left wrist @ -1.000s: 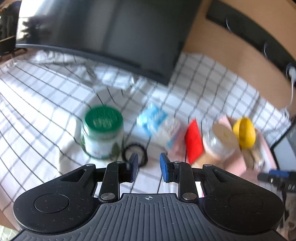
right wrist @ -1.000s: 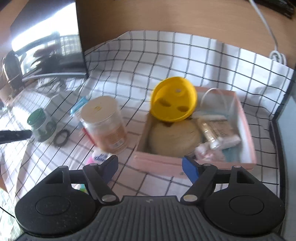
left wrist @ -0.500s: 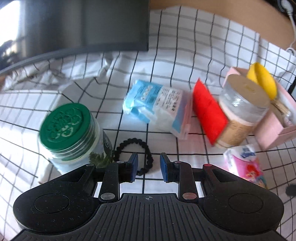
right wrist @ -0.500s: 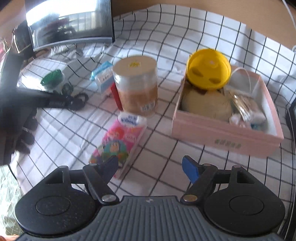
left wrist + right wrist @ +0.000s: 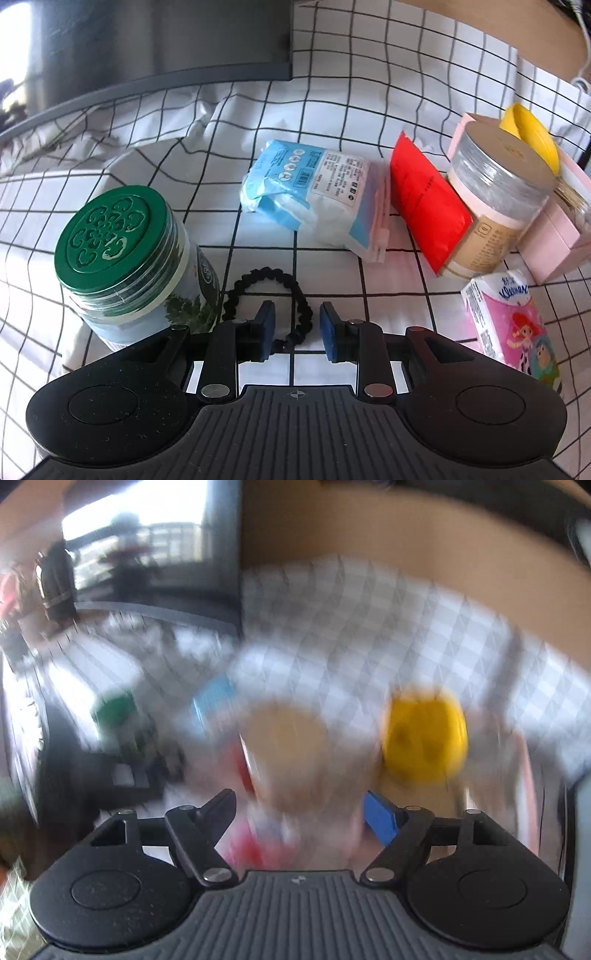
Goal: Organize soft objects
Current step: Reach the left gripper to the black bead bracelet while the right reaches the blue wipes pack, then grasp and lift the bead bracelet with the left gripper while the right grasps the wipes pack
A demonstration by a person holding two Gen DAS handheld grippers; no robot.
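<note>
Left tool down low over the black hair tie, jaws narrowly parted, straddling the near-right arc of the loop; pads not yet pressing, nothing held. A second ago sat higher and rolled, tie only ahead of the tips; now level and lined up on it. Reads as pre-grasp: close and lift looks like the next step.

Green-lidded jar just left of the tie, touching or nearly touching the loop; risk of clipping the jar on closing.

Further out on the checked cloth covering the bench: blue-white tissue pack, red pouch leaning on the tan-lidded jar, pink cartoon tissue pack in front, pink box at far right with a yellow lid propped in it.

Right tool wide open, empty. View heavily motion-blurred, unlike half a second ago: swinging over the tan-lidded jar and yellow lid, target cannot be told.

Soft items (tie, both tissue packs, pouch) all outside the box; sorting early.
</note>
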